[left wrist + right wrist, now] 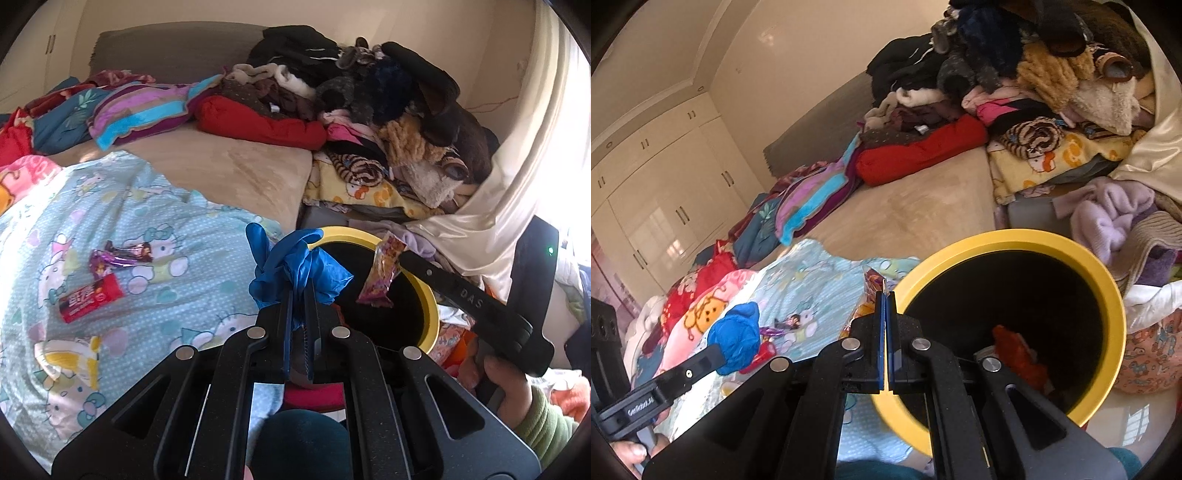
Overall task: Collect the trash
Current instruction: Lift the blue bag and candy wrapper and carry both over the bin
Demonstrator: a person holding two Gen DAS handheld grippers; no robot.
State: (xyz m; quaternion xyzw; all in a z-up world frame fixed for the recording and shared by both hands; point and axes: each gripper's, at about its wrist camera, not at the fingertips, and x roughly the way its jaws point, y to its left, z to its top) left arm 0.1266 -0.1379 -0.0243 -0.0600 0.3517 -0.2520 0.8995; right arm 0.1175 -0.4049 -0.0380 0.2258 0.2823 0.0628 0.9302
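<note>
Up close, two black hand-held grippers work beside a cluttered bed. From the left wrist camera, the left gripper has its jaws pressed almost together on a crumpled blue glove, which bunches above the fingertips, just left of the yellow rim of a round bin with a black inside. From the same camera, the right gripper reaches in from the right, pinching the top corner of a colourful snack wrapper that hangs over the bin's opening. Its own camera shows the jaws closed flat with only a thin edge of wrapper between them, and something red lying inside the bin. On the pale blue cartoon-cat bedsheet to the left lie a purple wrapper, a red packet just below it, and a yellow and white wrapper nearer the camera. Heaped clothes fill the far side of the bed
</note>
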